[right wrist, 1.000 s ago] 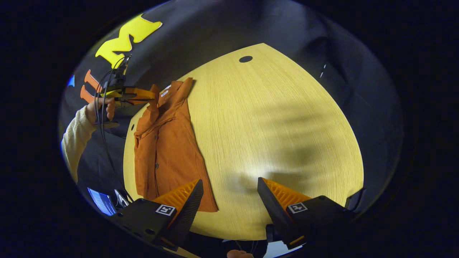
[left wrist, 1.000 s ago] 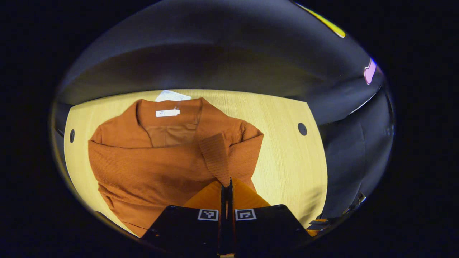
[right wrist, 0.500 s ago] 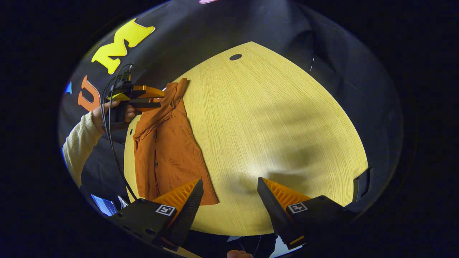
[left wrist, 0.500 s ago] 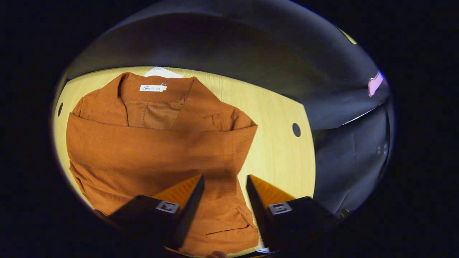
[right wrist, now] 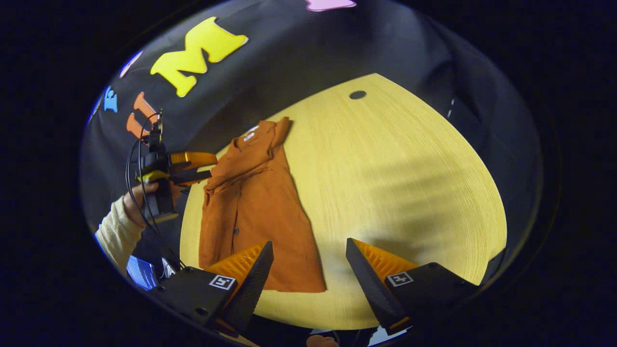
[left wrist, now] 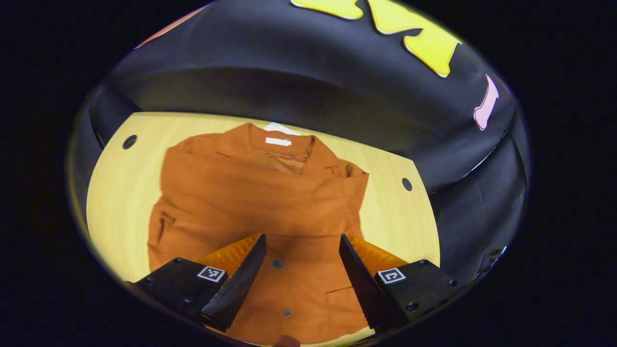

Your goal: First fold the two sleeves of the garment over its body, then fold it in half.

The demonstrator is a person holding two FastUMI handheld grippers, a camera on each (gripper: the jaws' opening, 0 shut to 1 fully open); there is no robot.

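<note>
Rust-orange garment [left wrist: 260, 212] is lying on the wooden table [right wrist: 395, 183], sleeves folded across its body, collar at twelve o'clock. Left gripper [left wrist: 301, 270] and right gripper [right wrist: 308, 274] are hovering spread, holding nothing. Halving likely comes next, calling for hem grips.

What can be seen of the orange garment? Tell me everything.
The garment is rust-orange ribbed fabric with a collar, a white neck label and small buttons down its front. It lies flat on the pale wooden table, collar toward the booth wall, with a sleeve folded across its chest. Neither open gripper touches it.
</note>
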